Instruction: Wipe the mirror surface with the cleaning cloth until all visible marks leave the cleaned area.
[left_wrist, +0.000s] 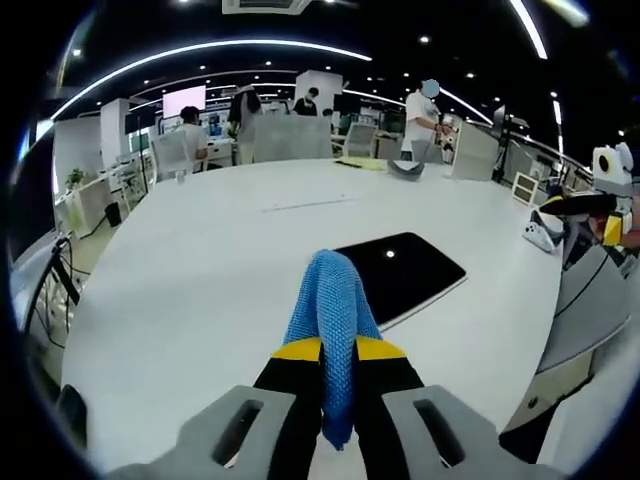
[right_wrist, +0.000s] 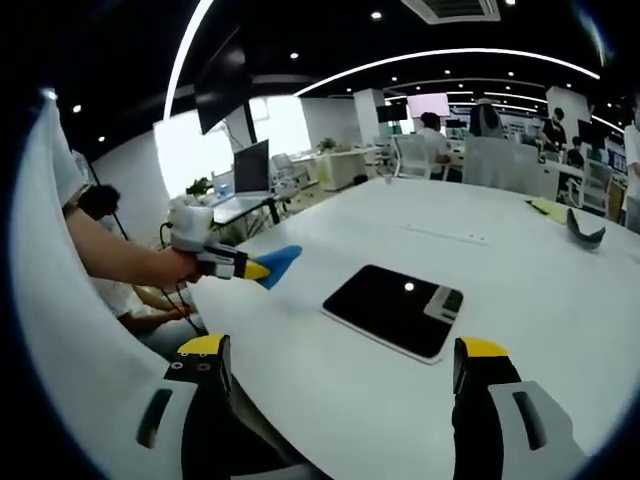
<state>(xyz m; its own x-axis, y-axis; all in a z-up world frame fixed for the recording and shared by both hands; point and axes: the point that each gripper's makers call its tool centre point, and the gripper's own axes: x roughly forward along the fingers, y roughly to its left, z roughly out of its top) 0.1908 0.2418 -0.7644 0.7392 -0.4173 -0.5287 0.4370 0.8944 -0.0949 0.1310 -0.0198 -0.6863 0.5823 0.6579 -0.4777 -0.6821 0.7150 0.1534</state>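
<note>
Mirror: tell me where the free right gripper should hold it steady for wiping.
Pinch the mirror's near edge, coming from the right gripper's own side. It lies flat on the white table, so only its thin rim offers a grip; the open jaws already face it.

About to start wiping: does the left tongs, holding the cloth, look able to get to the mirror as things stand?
Probably yes. The left tongs are shut on the blue cloth, and the mirror lies flat just ahead on the white table, with nothing between them.

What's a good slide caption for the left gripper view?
Left tool grips a blue cleaning cloth above the white table, short of the dark mirror.
</note>
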